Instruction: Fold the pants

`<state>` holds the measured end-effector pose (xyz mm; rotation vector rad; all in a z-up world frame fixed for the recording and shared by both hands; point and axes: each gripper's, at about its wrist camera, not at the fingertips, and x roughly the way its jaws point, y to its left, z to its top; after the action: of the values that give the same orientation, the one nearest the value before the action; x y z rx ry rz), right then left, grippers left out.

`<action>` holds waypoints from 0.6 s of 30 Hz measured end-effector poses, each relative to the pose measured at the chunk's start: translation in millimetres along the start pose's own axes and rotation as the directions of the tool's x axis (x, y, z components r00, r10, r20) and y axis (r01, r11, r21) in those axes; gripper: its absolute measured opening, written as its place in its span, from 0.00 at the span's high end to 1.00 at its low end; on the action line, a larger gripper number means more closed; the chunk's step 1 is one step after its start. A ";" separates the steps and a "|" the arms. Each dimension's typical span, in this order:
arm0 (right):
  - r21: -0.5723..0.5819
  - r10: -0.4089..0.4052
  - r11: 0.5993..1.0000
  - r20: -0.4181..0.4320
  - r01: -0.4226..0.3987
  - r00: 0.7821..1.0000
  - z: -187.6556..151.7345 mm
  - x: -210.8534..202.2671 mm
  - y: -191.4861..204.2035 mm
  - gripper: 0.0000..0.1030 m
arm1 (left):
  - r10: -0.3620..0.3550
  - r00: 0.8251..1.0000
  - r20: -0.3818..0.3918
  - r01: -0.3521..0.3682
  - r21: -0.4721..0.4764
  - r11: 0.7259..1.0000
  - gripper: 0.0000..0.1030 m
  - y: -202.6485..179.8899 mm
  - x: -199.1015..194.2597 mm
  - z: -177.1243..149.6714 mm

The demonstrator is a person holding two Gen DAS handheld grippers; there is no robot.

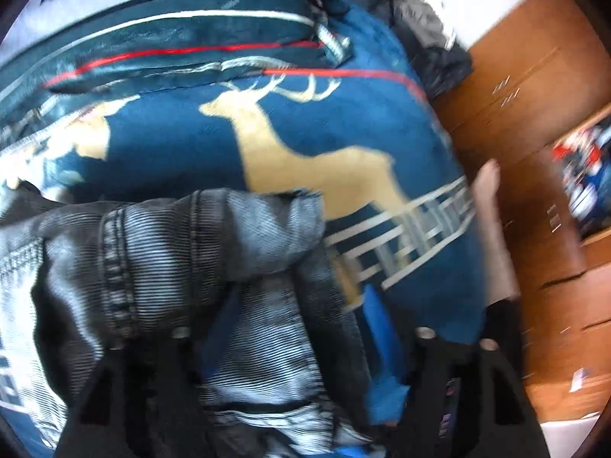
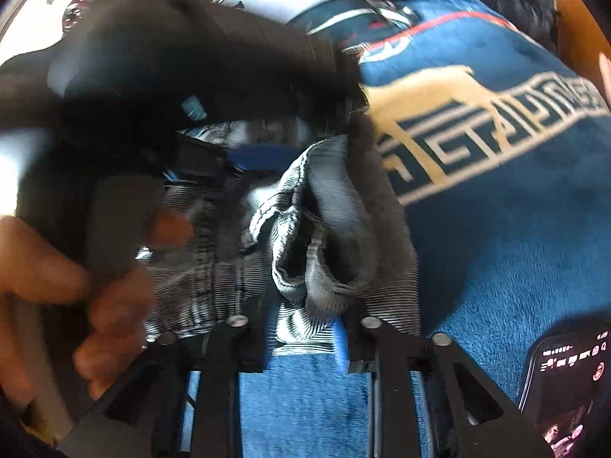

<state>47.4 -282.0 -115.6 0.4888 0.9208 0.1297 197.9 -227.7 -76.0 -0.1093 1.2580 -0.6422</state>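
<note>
Grey-blue denim pants (image 1: 172, 236) lie bunched on a blue deer-pattern blanket (image 1: 305, 133). In the left wrist view my left gripper (image 1: 301, 336) stands open and wide. Denim lies across the gap and over its left finger, and the blue pad on the right stands free of the cloth. In the right wrist view a rolled hem of the pants (image 2: 313, 229) runs down between the narrow jaws of my right gripper (image 2: 303, 324), which is shut on the cloth. The picture is blurred. A person's hand (image 2: 57, 274) at the left holds the dark body of the other gripper (image 2: 152, 76).
The blanket (image 2: 515, 229) covers a bed. A wooden floor (image 1: 534, 114) lies to the right, with a bare foot (image 1: 488, 183) by the bed's edge. Dark clothes (image 1: 431, 38) are heaped at the far corner. A phone (image 2: 565, 366) with a lit screen rests on the blanket.
</note>
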 end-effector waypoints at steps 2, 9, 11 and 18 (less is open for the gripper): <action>0.032 0.013 0.999 -0.008 -0.013 1.000 0.9 1.8 -6.5 0.74 | -0.035 0.999 0.020 0.035 -0.028 0.999 0.29 2.2 -12.2 4.2; 0.043 -0.037 0.998 0.004 0.037 0.999 8.4 -18.9 -10.8 0.60 | 0.004 0.990 0.140 0.005 -0.064 0.998 0.22 54.7 -94.1 -11.5; 0.039 -0.076 0.996 0.037 0.075 0.996 12.2 -36.2 -13.2 0.52 | 0.055 0.983 0.173 -0.041 -0.082 0.996 0.22 80.7 -114.8 -27.8; -0.070 -0.002 0.998 0.083 0.008 0.997 31.6 -43.4 -2.4 0.61 | 0.172 0.978 0.120 -0.154 -0.145 0.977 0.62 137.3 -102.3 -79.8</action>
<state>45.8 -308.7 -69.0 0.4239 0.8337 0.1361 162.8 -42.2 -72.6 -0.1565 1.1679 -0.4010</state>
